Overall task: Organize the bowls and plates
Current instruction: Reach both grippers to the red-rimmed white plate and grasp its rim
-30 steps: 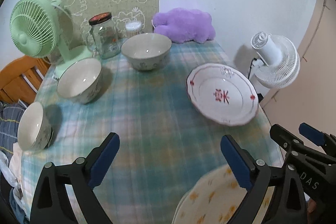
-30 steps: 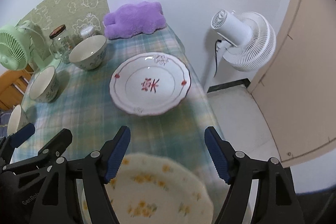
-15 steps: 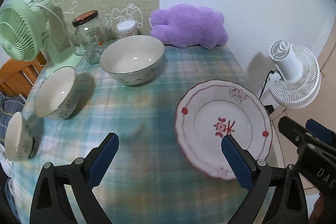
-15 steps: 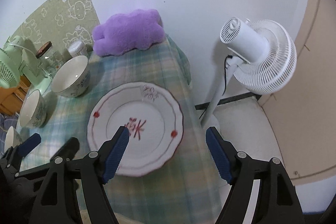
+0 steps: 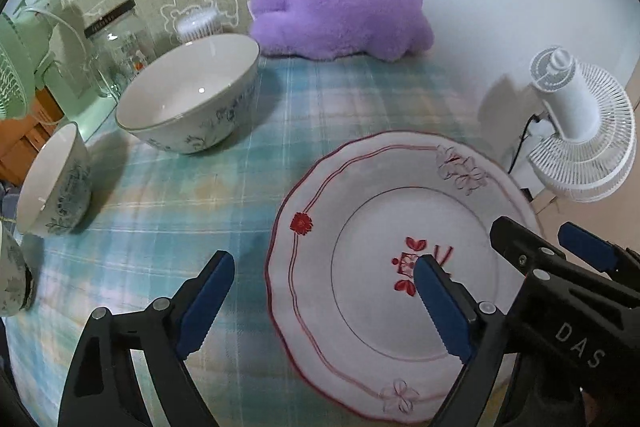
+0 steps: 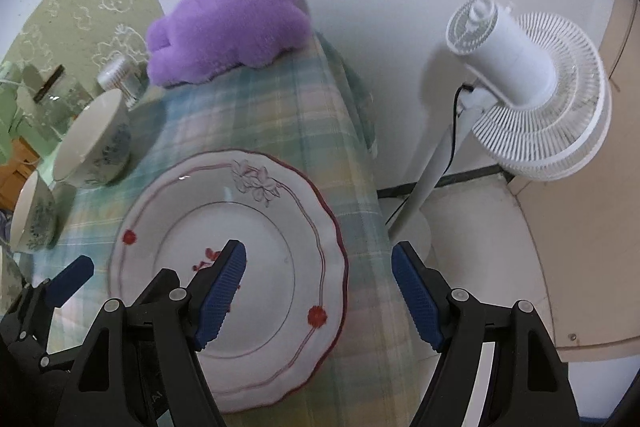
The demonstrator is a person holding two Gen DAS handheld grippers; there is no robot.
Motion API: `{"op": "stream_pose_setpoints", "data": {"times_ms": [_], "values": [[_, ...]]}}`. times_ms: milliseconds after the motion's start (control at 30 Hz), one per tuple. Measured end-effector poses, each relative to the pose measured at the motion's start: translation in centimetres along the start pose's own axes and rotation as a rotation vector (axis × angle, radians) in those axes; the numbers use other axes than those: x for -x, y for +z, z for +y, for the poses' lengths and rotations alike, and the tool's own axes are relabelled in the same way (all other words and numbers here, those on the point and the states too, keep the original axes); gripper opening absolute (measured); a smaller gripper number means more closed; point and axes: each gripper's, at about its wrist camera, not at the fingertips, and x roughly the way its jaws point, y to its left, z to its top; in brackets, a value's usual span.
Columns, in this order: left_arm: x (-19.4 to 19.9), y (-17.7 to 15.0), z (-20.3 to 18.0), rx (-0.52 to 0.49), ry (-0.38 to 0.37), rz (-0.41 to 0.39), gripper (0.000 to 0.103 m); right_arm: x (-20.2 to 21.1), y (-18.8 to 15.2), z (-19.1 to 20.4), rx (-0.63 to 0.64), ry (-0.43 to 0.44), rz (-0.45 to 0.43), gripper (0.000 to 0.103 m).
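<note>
Both tools were brought down over the plate [image 5: 400,267] since the earlier frame, the yellow-flowered plate being lost from view. From left to right on the tabletop [image 5: 192,195], three bowls [image 5: 192,99] were seen standing empty, then the plate, also empty. The left tool [image 5: 320,299] was closing, its pads astride the plate's left rim without pressing; the right tool [image 6: 320,287] stood apart over the right rim. The glazed plate was judged stiff, slippery and breakable, best gripped at its rim.
</note>
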Motion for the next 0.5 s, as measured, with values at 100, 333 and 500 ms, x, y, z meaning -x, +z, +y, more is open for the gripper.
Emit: {"op": "stream_pose_setpoints", "data": {"times_ms": [100, 333, 500], "values": [[-1.0, 0.0, -0.2, 0.005, -0.015, 0.025, 0.082, -1.2, 0.0, 0.2, 0.006, 0.008, 0.012, 0.074], [-1.5, 0.3, -0.2, 0.002, -0.047, 0.060, 0.070, -2.7, 0.3, 0.6, 0.008, 0.044, 0.031, 0.069], [-1.3, 0.4, 0.3, 0.002, -0.051, 0.066, 0.070, -2.4, 0.3, 1.8, 0.009, 0.025, 0.037, 0.066]]}}
